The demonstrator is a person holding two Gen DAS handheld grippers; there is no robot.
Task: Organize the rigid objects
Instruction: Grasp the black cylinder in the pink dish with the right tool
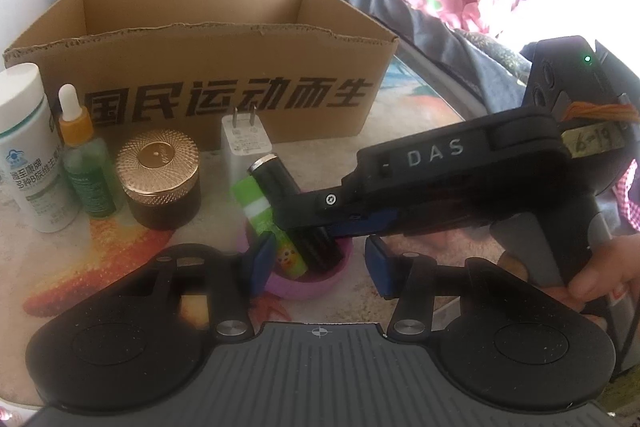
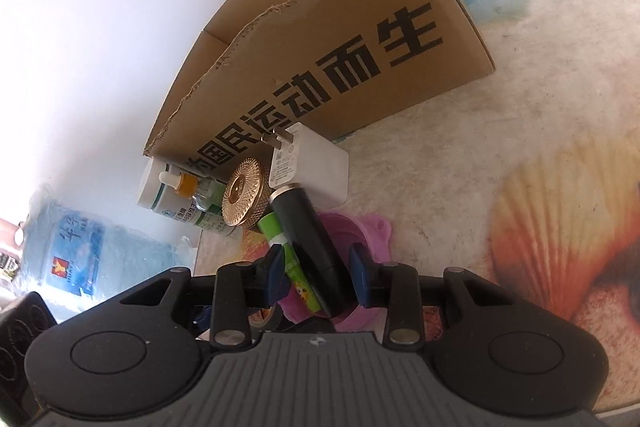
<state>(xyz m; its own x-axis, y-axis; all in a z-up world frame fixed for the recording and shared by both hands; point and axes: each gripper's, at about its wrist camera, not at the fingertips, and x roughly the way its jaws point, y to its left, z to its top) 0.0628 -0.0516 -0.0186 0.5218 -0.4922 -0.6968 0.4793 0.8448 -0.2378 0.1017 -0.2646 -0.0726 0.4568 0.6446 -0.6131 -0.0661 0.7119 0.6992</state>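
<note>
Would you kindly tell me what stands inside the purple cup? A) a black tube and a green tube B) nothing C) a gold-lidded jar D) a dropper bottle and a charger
A: a black tube and a green tube lean together inside the purple cup; the dropper bottle, charger and gold-lidded jar stand on the table outside it.

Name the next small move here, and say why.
Likely close the left gripper onto the purple cup, since one pad shows a gap; the right gripper seems to pinch the black tube standing in it, so lifting needs the cup steadied.
</note>
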